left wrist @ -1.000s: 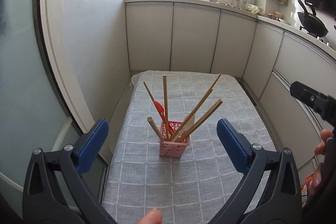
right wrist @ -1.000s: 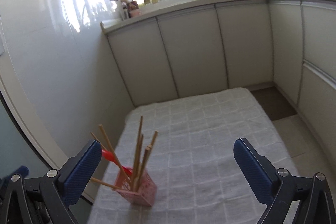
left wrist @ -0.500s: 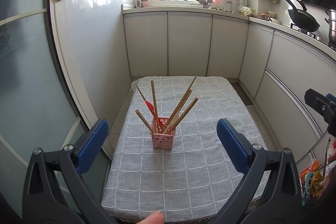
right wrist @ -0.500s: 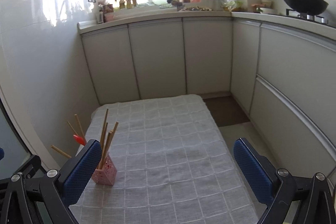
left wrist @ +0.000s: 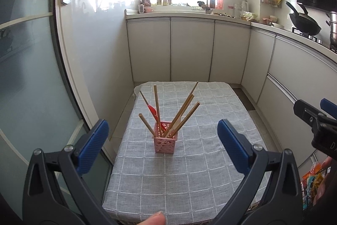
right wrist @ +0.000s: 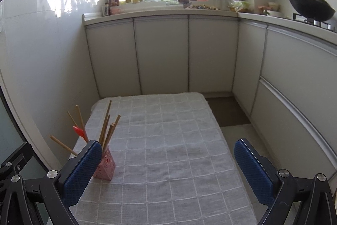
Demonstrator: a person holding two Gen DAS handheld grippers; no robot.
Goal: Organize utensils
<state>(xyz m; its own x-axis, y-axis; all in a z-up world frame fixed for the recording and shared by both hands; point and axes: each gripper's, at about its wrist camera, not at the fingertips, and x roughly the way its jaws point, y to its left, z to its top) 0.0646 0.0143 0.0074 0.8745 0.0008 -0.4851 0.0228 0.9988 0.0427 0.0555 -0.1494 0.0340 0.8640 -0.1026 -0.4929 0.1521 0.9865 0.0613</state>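
A small pink perforated holder [left wrist: 165,141] stands on the grey checked tablecloth [left wrist: 189,178], left of the table's middle. Several wooden chopsticks [left wrist: 182,111] and a red spoon [left wrist: 153,111] lean out of it. My left gripper [left wrist: 162,143] is open, held back from the table with the holder seen between its blue pads. My right gripper [right wrist: 167,170] is also open and empty; the holder [right wrist: 105,167] sits partly behind its left pad [right wrist: 83,172], with the chopsticks [right wrist: 106,128] rising above it.
White cabinets [right wrist: 160,54] wrap the far and right sides of the narrow kitchen. A glass door [left wrist: 25,77] and wall stand at the left. A black wok [right wrist: 309,7] sits on the right counter. A person's fingertip [left wrist: 154,219] shows at the bottom edge.
Both grippers have drawn back and up from the table, so the holder looks smaller and more of the kitchen shows. Both stayed open.
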